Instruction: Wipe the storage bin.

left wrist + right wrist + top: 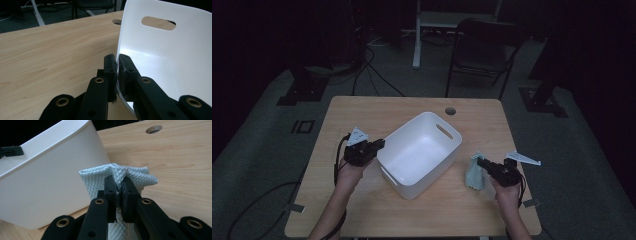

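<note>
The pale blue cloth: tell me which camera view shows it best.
The right gripper view: the cloth is close up, its quilted weave sharp, bunched between the right hand-held gripper beside the white bin. The high view shows it small and dim, hanging over the table. The left gripper view looks at the bin's wall instead.

dark room, grey floor (262, 130), folding chair (484, 47).
</note>
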### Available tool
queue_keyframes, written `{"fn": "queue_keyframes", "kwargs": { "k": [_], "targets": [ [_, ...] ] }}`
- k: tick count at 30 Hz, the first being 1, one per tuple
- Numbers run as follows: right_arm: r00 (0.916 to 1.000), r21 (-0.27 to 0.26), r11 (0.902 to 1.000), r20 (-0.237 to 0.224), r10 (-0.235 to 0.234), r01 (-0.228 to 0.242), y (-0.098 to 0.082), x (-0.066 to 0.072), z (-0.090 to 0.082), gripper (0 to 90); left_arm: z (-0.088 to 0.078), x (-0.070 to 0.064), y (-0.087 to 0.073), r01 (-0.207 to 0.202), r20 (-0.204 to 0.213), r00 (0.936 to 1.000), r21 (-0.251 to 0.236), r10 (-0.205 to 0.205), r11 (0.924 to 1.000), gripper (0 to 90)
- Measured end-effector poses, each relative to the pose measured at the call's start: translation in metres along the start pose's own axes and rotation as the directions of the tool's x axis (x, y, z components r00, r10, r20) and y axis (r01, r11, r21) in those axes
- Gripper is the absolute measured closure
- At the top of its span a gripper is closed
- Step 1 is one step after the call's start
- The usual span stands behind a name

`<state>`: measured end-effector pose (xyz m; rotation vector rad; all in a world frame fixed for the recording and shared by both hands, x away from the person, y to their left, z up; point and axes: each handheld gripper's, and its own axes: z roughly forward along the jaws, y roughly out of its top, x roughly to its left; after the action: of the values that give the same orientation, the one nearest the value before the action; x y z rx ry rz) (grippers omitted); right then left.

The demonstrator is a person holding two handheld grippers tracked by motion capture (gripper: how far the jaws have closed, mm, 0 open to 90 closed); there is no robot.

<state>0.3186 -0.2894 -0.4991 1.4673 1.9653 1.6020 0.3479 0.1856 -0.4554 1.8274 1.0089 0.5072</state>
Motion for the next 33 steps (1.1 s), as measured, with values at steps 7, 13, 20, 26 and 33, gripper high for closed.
{"fn": "queue_keyframes", "kwargs": {
  "k": [7,13,20,26,33],
  "targets": [
    [0.9995,-0.020,0.9996,-0.024,-0.021,0.020,0.013,0.009,0.008,84.5,0.000,0.000,0.001,-0.007,-0.001,1.0000,0.007,0.007,0.9999,85.1],
    [0.9972,-0.047,0.9977,-0.054,-0.052,0.049,0.036,0.019,0.017,84.5,0.000,0.000,0.001,-0.013,0.004,0.9999,0.012,0.013,0.9998,85.1],
    [0.9959,-0.032,0.9975,-0.062,-0.065,0.063,0.049,0.023,0.039,84.5,0.001,0.003,0.001,-0.015,0.029,0.9995,0.005,0.015,0.9999,85.0],
    [0.9963,-0.008,0.9975,-0.047,-0.071,0.071,0.046,0.024,0.053,84.8,0.002,0.002,0.001,-0.024,0.030,0.9993,0.005,0.024,0.9997,85.2],
    [0.9979,0.020,0.9978,-0.018,-0.063,0.063,0.034,0.021,0.061,85.1,0.003,0.000,0.001,-0.031,0.024,0.9992,0.005,0.031,0.9995,85.5]
  ]
}}
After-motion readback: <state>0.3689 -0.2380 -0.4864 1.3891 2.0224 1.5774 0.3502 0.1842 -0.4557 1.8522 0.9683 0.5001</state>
